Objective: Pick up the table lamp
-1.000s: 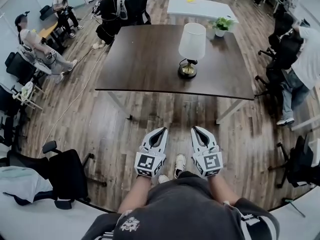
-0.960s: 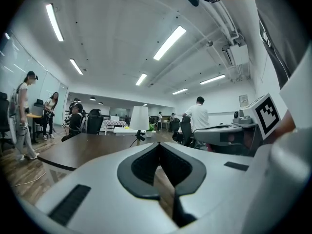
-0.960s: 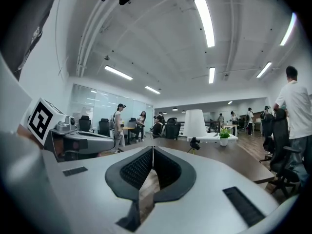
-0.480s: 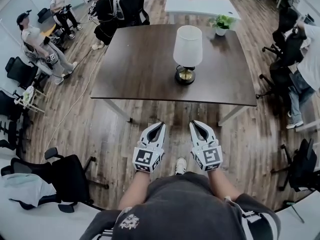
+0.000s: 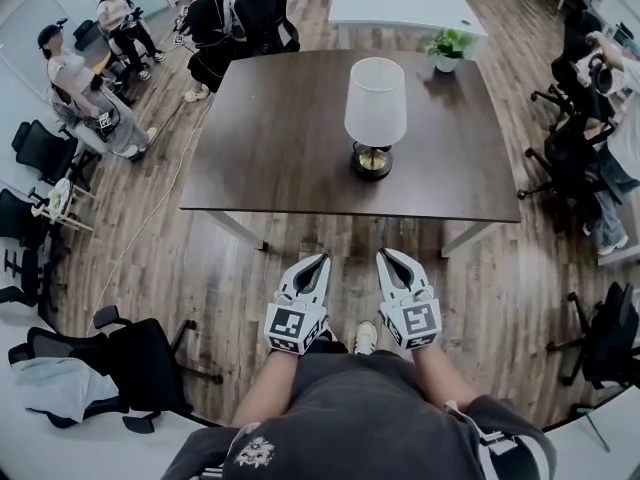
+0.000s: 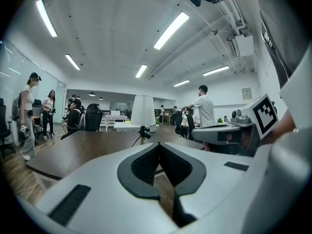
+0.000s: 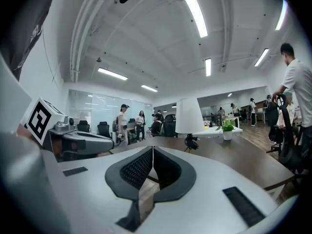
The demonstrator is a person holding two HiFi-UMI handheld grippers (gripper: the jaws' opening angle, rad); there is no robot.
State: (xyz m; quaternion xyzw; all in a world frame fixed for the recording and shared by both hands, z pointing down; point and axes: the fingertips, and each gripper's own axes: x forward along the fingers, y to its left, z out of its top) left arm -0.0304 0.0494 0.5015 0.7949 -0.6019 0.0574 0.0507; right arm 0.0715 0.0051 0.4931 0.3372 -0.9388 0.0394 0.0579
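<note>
The table lamp (image 5: pixel 374 108) has a white shade, a thin stem and a round dark and gold base; it stands upright on the dark brown table (image 5: pixel 270 138), right of centre. It also shows far ahead in the left gripper view as the lamp (image 6: pixel 143 112) and in the right gripper view as the lamp (image 7: pixel 188 117). My left gripper (image 5: pixel 322 260) and right gripper (image 5: pixel 384 257) are side by side over the floor, short of the table's near edge, both pointing at it. Both are shut with nothing between the jaws.
A potted plant (image 5: pixel 447 46) sits at the table's far right corner. A white table (image 5: pixel 405 8) stands behind. Office chairs (image 5: pixel 120 348) are at the left and chairs (image 5: pixel 610 333) at the right. Several people stand at the far left and one at the right edge.
The table and lamp have come closer and lower in the head view as I walked forward. Both grippers have stayed shut and side by side.
</note>
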